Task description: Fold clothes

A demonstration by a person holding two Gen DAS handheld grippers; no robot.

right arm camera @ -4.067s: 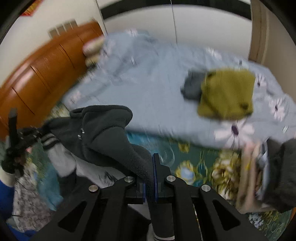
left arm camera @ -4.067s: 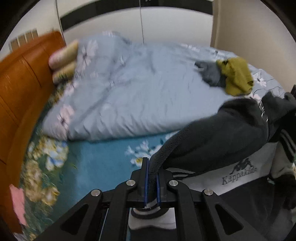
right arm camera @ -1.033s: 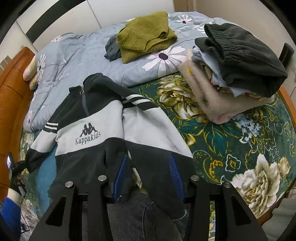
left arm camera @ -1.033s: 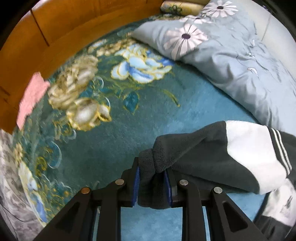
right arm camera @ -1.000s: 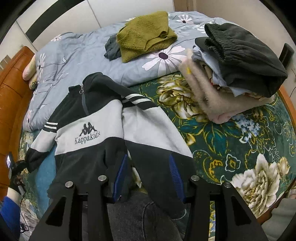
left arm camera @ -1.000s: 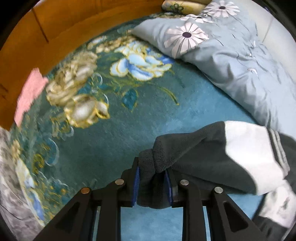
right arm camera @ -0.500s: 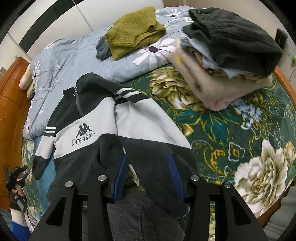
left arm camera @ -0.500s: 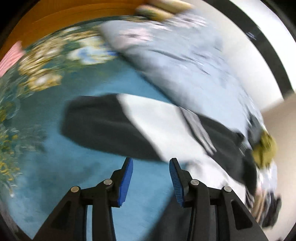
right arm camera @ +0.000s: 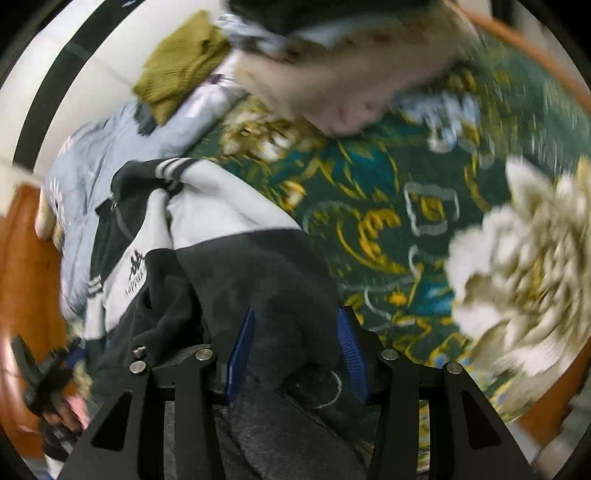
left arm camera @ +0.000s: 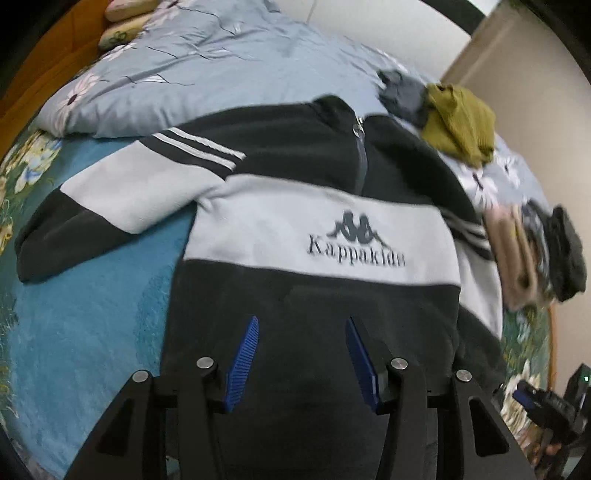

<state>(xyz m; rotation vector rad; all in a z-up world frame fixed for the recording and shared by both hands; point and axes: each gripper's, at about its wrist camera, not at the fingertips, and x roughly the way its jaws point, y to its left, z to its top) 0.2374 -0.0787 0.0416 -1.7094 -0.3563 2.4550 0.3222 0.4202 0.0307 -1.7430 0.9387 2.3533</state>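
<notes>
The black-and-white sweatshirt [left arm camera: 317, 229] lies spread front-up on the bed [left arm camera: 92, 314], logo w/ "Kappakids" text facing up, zip collar pointing toward the grey-blue duvet [left arm camera: 192, 70]. One sleeve [left arm camera: 110, 206] stretches out to the side over the teal floral bedspread; its black cuff end sits flat. The other sleeve is only partly seen, past the body's far edge.

Left hand-held gripper [left arm camera: 301, 354] hovers over the black hem area, blue pads apart, nothing between them; whether it touches the fabric can't be told. Right hand-held gripper [right arm camera: 291, 350] also has its pads spread wide, w/ dark fabric of the sweatshirt [right arm camera: 229, 236] lying under and between them, not clamped. Right wrist view is heavily motion-blurred, so contact there is unclear.

Beyond the collar, an olive knit top [left arm camera: 458, 122] rests on the duvet, touching a dark grey garment [left arm camera: 402, 96]. Near the bed's right edge sits a stack of folded clothes [left arm camera: 532, 254], beige at one side, black at the other. Two pillows [left arm camera: 125, 18] lie by the wooden headboard [right arm camera: 26, 266]. The right hand-held gripper also shows at the lower right corner of the left wrist view.
</notes>
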